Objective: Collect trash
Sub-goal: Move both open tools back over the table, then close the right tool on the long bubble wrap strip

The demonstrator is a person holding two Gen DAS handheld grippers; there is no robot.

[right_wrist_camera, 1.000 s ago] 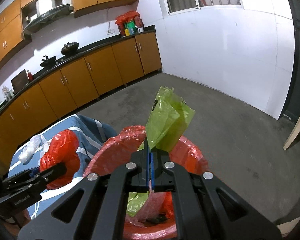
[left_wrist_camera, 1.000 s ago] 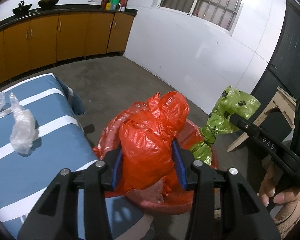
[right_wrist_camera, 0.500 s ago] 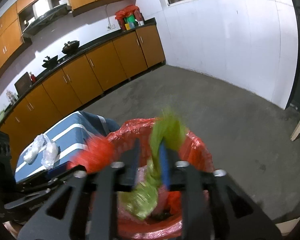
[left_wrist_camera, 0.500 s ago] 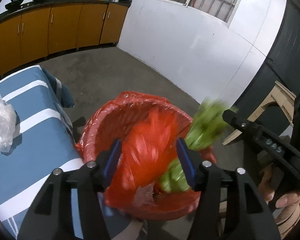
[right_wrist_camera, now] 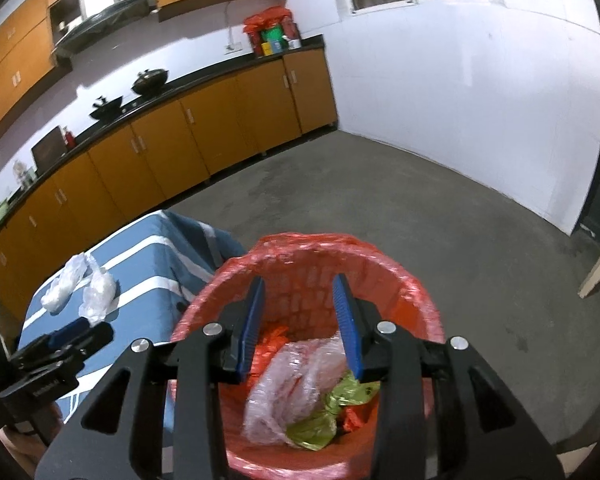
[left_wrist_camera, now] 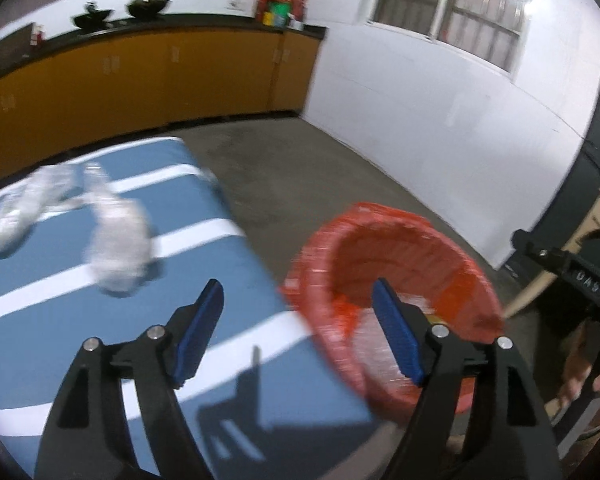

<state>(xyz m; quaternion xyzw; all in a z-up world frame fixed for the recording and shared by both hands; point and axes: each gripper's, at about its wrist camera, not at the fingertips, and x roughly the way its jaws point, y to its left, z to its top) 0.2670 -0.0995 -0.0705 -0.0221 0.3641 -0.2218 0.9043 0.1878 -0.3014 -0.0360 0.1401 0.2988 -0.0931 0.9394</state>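
both bags have left the grippers since a second ago: the crumpled red plastic bag and the knotted green plastic bag now lie inside the round red bin lined with a red plastic liner, and the left view has swung away from the bin toward the blue cloth with white stripes covering the worktop.

left gripper has its blue pads spread wide and its jaws are opening, with nothing between them; it hangs over the edge of the worktop, its right pad in front of the bin's near rim. right gripper stands partly open and empty above the bin's mouth, pads apart, the bin's far inner wall showing through the gap.

in the bin the green bag lies low at the right, its long axis running from the lower left up to the right, the knotted neck toward the right. a clear crinkled plastic wad rests beside it at the left, touching it, and the red bag shows behind, mostly hidden by the left pad.

on the worktop two crumpled clear plastic bags lie side by side: the larger clear bag, its long axis running away from the camera, and the smaller clear bag just to its left. both are blurred in the left view.

a person's fingers show at the right edge, under the other gripper's black body.
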